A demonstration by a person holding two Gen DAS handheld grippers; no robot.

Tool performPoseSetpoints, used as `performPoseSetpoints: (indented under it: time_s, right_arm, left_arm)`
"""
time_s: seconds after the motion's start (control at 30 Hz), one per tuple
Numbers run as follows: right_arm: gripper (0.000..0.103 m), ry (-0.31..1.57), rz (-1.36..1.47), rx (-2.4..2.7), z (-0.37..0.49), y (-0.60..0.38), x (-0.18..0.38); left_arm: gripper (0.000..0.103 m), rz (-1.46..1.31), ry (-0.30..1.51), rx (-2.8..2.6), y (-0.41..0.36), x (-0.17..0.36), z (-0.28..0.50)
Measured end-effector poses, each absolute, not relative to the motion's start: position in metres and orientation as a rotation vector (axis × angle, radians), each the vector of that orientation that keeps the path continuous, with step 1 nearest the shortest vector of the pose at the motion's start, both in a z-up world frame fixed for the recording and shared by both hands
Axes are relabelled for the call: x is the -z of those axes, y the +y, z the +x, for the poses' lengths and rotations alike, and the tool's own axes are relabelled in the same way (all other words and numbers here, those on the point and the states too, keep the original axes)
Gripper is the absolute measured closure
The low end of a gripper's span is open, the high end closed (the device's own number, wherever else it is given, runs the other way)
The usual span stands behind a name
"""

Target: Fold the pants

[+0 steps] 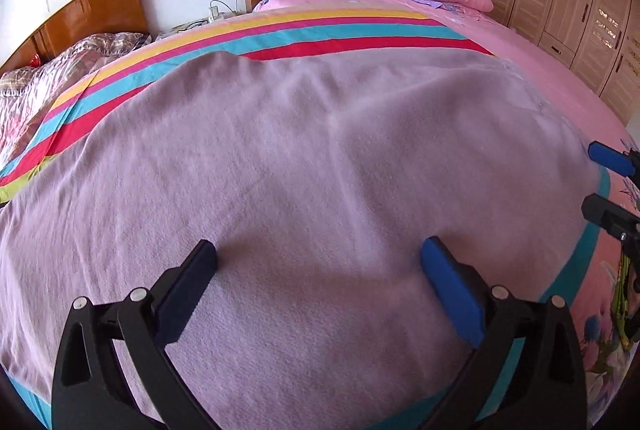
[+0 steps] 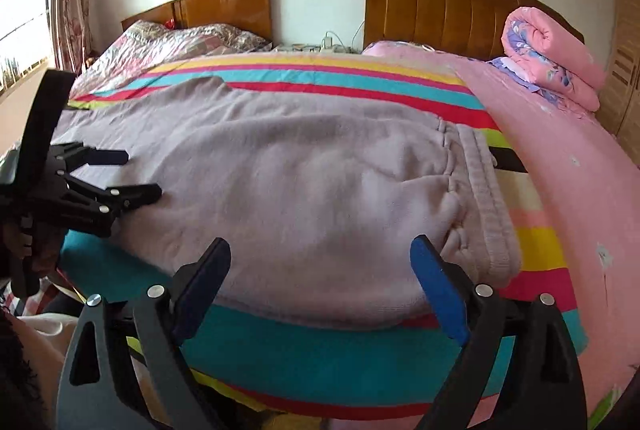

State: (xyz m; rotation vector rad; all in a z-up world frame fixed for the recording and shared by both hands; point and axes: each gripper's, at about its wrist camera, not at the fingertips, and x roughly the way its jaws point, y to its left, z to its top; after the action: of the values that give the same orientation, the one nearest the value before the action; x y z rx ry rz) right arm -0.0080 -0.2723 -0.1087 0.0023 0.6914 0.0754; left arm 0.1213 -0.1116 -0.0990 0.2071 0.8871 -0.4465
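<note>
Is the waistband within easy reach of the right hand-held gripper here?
Probably yes: the right hand-held gripper is open, and the waistband lies just beyond its right finger with nothing between.

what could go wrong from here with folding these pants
1. Both grippers, the left and the right, are open and hold nothing. The pants are thick and fleecy, so a pinch may catch only the top layer and the fold would drag unevenly.
2. The near edge of the pants lies close to the edge of the striped sheet, so a pull toward the person might slide them off the bed.
</note>
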Motion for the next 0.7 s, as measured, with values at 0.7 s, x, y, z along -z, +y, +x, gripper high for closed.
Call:
performPoseSetpoints:
  time_s: [0.7]
  right_arm:
    - [0.015, 0.748, -0.070, -0.483, 0.057, -0.087, 0.075]
  left_arm:
    - [0.002, -0.170, 0.713, -0.031, 0.198, 0.034, 0.076]
